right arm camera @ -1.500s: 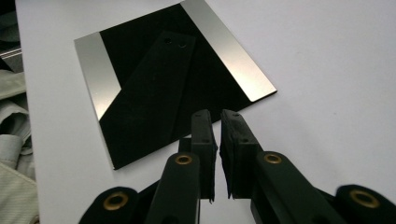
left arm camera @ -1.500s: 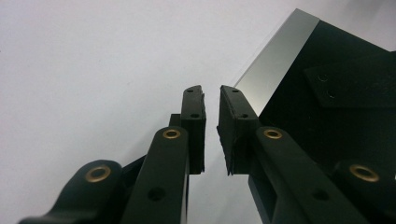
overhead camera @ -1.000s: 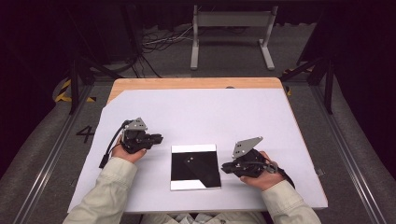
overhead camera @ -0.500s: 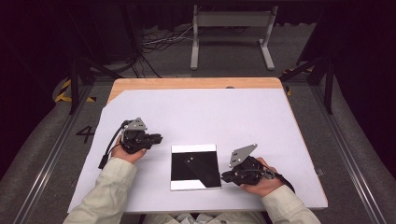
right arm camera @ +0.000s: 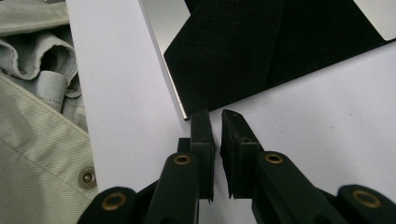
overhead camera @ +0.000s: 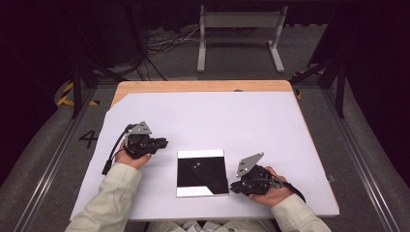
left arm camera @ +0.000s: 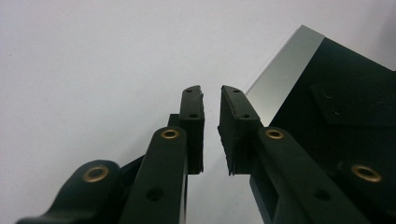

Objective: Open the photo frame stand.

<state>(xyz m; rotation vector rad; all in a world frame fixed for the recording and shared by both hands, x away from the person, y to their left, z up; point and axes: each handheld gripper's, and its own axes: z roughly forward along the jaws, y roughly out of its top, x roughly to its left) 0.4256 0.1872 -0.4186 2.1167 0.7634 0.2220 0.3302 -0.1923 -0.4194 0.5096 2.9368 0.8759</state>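
Table (overhead camera: 203,87) first: a wooden top, its bare edge showing along the upper middle of the high view, nearly all of it covered by a big matte white sheet (overhead camera: 232,121) with a clipped upper-left corner. Lower centre of that sheet lies the one thing worth handling, a square mirror plate (overhead camera: 202,172); it looks black where it reflects the dark room, with a bright silvery band along its near and far edges. I judge it thin, stiff and rigid, glassy-smooth and so slippery, probably light, and liable to scratch or chip if dragged. Lying flat, it offers no face to pinch; an edge or corner seems the place to take it, perhaps after it is nudged or tipped.

Smaller things next. At the left of the frame the left gripper (overhead camera: 162,142) points towards the plate's upper-left corner, near but apart; its jaws stand slightly parted, holding nothing. At lower right the right gripper (overhead camera: 232,187) sits just beside the plate's lower-right corner, jaws likewise a narrow gap apart and empty. Rubbery black pads (right arm camera: 201,123) line the jaws.
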